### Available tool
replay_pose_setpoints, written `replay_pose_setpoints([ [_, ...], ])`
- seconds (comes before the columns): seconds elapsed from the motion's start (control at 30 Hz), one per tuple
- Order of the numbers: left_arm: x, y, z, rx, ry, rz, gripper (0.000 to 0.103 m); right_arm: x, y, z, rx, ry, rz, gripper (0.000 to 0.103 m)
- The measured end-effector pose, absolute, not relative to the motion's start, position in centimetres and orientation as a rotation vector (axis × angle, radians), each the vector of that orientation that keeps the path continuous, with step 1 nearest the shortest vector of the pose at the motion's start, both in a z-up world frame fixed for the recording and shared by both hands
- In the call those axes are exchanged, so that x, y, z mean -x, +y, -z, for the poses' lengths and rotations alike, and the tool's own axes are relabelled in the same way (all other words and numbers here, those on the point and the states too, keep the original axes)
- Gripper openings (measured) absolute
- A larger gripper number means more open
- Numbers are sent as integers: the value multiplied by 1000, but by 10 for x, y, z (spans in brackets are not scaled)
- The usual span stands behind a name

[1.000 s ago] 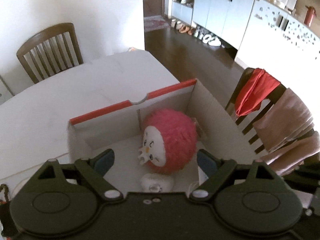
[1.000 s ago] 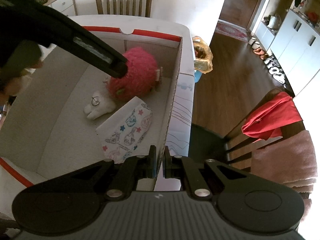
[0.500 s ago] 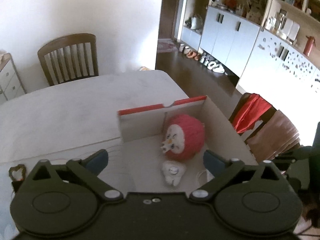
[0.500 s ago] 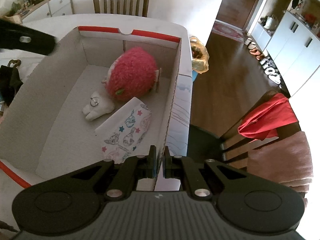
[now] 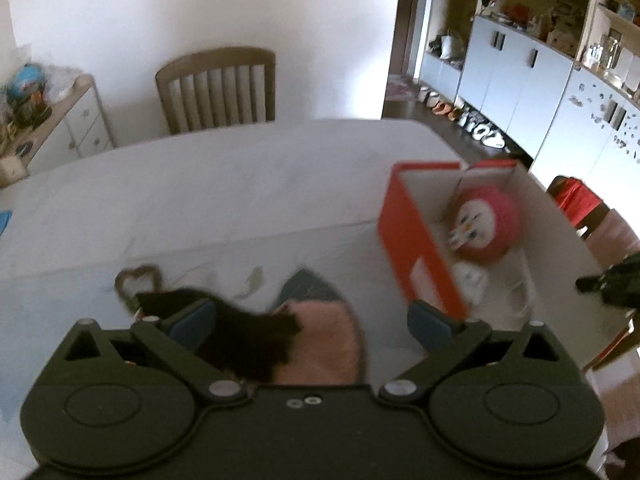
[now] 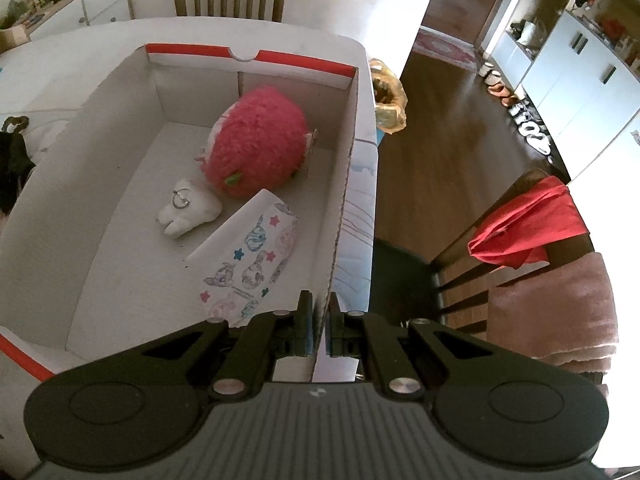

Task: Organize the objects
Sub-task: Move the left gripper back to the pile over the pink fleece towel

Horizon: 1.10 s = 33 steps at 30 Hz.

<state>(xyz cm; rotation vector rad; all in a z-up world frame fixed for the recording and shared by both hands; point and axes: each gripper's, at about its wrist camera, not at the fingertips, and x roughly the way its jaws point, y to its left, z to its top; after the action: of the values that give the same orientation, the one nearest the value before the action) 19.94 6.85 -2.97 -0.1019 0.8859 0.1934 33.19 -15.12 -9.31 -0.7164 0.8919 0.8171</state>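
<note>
Your right gripper (image 6: 319,316) is clamped on the near right wall of the cardboard box (image 6: 347,184), its jaws nearly together around the edge. Your left gripper (image 5: 312,320) gapes wide with nothing gripped, over a pink and black cloth (image 5: 316,340) on the table (image 5: 200,192); the box stands ahead to its right. Inside, just beyond the right gripper, lies a printed packet (image 6: 252,256), then a fuzzy pink toy (image 6: 256,142) and a small white tooth plush (image 6: 188,212).
</note>
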Motion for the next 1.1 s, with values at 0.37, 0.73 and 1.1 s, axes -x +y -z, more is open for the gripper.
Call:
replay_pose_setpoints([
  [0.37, -161, 80, 71, 112, 947, -145, 101, -329, -146, 94, 725, 897, -761, 7],
  [0.73, -154, 61, 103, 141, 1037, -66, 101, -322, -143, 95, 740, 895, -752, 8],
  [1.1, -151, 48, 146, 199, 1163, -142, 101, -323, -145, 99, 761, 882, -808, 8],
])
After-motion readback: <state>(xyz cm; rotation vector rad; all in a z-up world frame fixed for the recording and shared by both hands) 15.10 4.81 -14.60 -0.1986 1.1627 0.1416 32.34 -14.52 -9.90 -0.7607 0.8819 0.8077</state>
